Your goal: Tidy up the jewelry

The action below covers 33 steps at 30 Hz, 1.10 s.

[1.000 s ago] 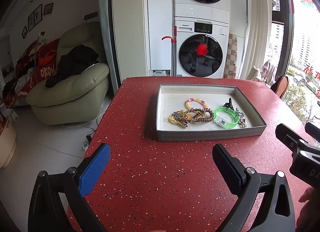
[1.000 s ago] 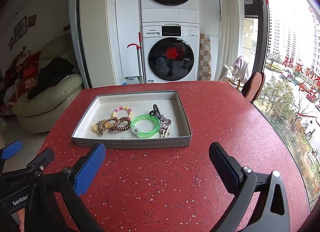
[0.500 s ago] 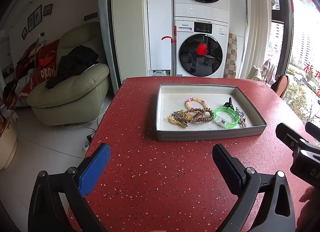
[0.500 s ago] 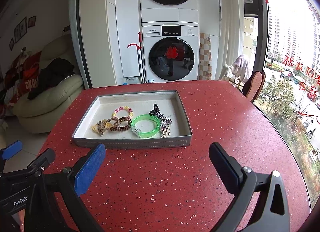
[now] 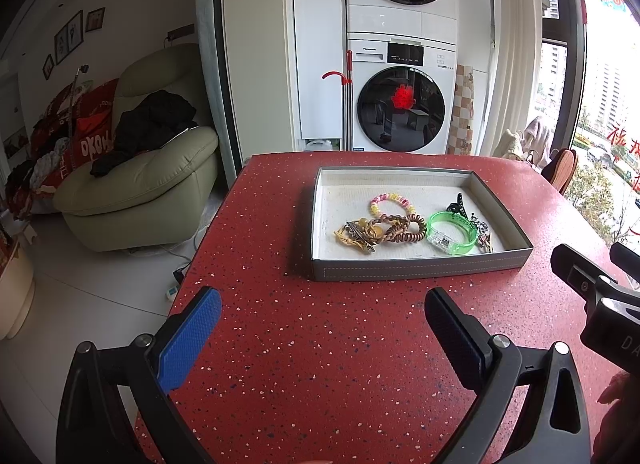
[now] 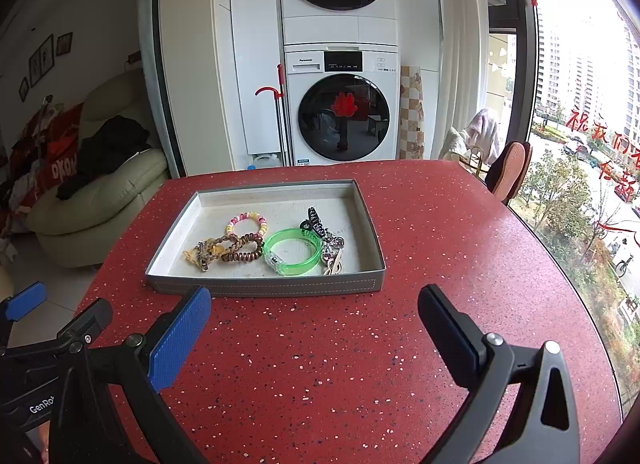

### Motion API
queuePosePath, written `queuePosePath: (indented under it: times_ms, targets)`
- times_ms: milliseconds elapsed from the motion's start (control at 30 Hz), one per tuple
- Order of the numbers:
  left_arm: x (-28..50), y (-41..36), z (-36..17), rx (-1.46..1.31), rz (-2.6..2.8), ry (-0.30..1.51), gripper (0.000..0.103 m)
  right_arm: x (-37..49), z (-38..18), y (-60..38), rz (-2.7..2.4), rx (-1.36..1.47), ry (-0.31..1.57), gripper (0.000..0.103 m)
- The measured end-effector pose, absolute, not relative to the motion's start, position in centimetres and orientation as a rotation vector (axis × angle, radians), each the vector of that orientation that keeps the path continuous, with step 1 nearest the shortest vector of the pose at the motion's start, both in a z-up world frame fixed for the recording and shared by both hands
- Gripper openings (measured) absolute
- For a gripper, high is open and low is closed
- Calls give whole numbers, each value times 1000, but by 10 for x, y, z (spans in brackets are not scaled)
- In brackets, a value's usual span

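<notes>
Jaws spread wide and empty on both the left gripper (image 5: 323,306) and the right gripper (image 6: 314,304), each low in its frame above the red speckled table (image 6: 440,232). Mid-frame, the grey tray (image 6: 264,288) holds a green bangle (image 6: 292,251), a pink-yellow bead bracelet (image 6: 247,222), a brown coil hair tie (image 6: 244,250) and a black claw clip (image 6: 314,220).

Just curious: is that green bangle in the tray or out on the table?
In: the green bangle lies flat inside the grey tray.
</notes>
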<state>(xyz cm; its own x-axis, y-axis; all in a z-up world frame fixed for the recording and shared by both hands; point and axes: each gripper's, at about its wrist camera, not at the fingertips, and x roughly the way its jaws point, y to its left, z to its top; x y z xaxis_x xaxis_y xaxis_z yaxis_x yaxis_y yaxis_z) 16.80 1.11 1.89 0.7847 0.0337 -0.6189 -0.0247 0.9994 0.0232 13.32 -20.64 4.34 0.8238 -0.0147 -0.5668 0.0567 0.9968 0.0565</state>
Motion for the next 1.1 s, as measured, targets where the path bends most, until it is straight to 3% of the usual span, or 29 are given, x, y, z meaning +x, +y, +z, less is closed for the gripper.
queuePosePath:
  times_ms: [1100]
  targets:
    - [169,12,16,17,35,677,103,133,43,-205,-36,73,603,103]
